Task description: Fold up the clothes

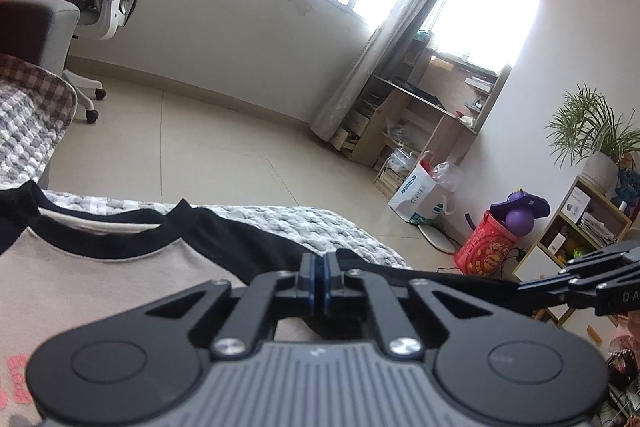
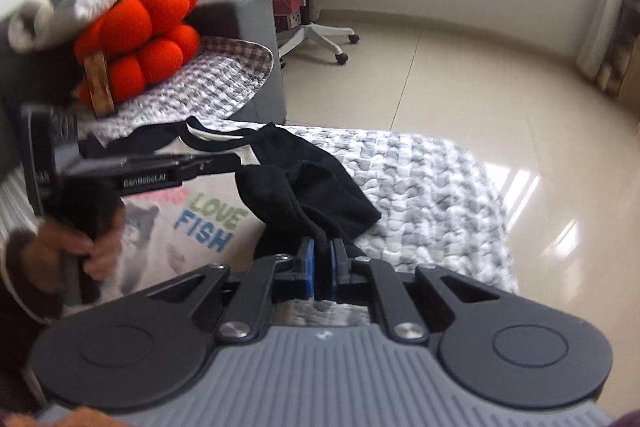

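The right gripper [image 2: 320, 263] pinches the black sleeve [image 2: 304, 195] of the beige printed T-shirt [image 2: 208, 227], running toward 11 o'clock; the left gripper [image 1: 320, 281], closed on black fabric, is nearer the collar.

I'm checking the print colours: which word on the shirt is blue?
FISH, the lower word printed on the shirt. LOVE, just above it, is green.

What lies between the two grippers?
The black sleeve, bunched, runs from the left gripper to the right gripper; right wrist view shows it.
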{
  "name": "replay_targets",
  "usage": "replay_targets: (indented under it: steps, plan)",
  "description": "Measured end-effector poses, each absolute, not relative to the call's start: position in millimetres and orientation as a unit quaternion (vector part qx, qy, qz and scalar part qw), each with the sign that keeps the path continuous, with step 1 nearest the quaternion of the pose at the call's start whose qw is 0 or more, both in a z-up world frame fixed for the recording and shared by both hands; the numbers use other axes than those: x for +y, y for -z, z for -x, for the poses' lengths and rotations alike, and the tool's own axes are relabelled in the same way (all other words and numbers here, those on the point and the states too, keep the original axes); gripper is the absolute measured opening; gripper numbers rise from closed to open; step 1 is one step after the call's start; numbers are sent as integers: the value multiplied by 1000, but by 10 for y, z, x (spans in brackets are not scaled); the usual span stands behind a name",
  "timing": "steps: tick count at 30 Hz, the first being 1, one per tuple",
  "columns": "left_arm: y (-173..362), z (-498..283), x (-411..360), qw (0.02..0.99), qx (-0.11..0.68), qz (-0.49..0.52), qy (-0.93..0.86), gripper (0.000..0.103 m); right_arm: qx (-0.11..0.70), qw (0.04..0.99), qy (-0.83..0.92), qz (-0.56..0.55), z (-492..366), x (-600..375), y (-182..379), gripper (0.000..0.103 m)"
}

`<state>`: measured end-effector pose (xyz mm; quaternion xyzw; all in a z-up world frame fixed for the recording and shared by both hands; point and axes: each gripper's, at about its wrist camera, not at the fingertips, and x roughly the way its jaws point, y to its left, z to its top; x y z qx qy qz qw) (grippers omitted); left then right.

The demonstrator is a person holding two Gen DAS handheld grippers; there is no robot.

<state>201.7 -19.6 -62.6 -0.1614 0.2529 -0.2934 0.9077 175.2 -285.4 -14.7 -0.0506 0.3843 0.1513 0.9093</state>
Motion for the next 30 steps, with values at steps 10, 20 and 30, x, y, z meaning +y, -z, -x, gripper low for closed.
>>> replay_targets:
  steps: [10, 20, 30]
  plan:
    - [755, -2078, -263, 906, 275, 144, 287, 4, 445, 888, -87, -74, -2490, -3262, 511, 8]
    - [782, -2182, -225, 912, 291, 137, 256, 5, 397, 914, -26, -85, -2737, -3417, 726, 10]
    - [670, -2514, -175, 930, 302, 71, 195, 28, 343, 920, -59, -183, -2516, -3712, 694, 46]
